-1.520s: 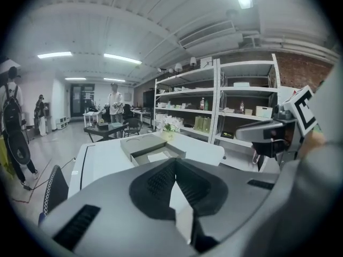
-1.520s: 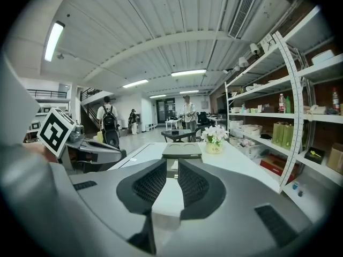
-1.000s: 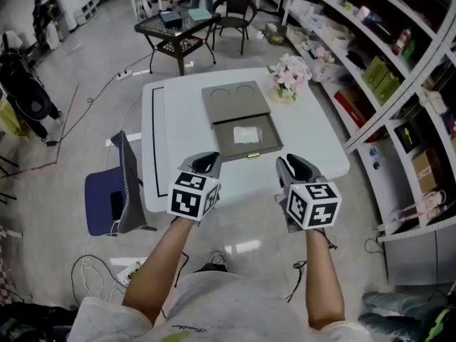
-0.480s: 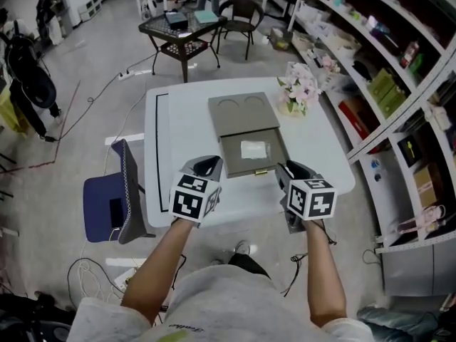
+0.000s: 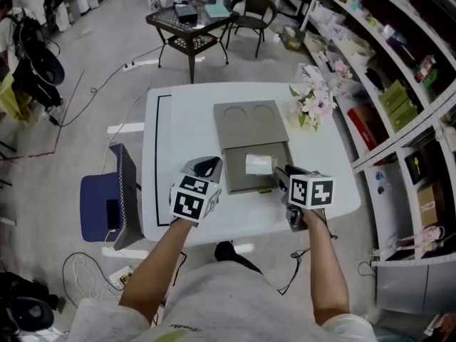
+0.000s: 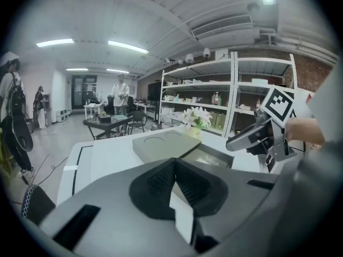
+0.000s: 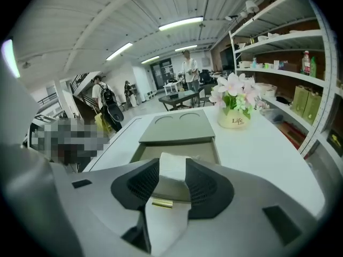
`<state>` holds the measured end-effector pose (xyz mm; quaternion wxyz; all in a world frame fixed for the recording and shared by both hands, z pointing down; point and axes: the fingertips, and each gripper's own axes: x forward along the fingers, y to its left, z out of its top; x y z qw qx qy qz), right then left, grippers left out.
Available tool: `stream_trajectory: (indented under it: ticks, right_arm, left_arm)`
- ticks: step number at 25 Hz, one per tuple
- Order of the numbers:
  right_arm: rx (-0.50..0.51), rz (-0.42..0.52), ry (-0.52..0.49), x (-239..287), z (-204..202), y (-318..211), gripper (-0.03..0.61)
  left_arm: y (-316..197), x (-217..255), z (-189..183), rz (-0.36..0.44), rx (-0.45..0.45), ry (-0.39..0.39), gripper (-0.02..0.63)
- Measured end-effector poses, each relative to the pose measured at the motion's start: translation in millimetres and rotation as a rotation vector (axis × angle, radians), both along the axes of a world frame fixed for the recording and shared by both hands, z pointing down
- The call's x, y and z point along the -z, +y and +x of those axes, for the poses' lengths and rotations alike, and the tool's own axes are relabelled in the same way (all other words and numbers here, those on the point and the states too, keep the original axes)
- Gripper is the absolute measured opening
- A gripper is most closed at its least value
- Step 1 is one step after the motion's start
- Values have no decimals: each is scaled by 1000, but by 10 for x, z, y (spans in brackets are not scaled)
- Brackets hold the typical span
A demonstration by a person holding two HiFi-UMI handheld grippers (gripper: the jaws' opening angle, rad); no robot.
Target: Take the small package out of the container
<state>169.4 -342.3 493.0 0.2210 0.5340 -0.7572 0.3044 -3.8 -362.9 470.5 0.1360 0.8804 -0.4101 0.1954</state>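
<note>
I wear a pale grey short-sleeved T-shirt. My left grey plastic tongs and right grey plastic tongs each carry black ribbed pads and a white cube with black square markers. The right pair's jaws are opening, with nothing gripped between them.

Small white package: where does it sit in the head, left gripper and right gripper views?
Head view: the small white package lies in the open tray, at centre, just ahead of the right tool.
Left gripper view: package not clearly made out; only the open tray shows, right of centre.
Right gripper view: package at centre, seen through the gap of the opening jaws, not gripped.
Shared landmark: the pink flowers.
</note>
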Motion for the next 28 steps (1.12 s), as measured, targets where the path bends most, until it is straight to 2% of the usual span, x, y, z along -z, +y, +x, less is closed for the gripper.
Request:
stream_trajectory:
  ticks: [8,19,28]
  right_arm:
    - [16,-144,-12,-339,63,-370,164]
    - [51,-307,9,-744,65,-556,166]
    - [76,-378,23,-879,80,-623,160]
  left_arm:
    - [-403,-181,31,-46,21,-6,5]
    - [-730,-368,20,-86,51,-6,5]
    - [-823,-455,77,-101,57,-11,5]
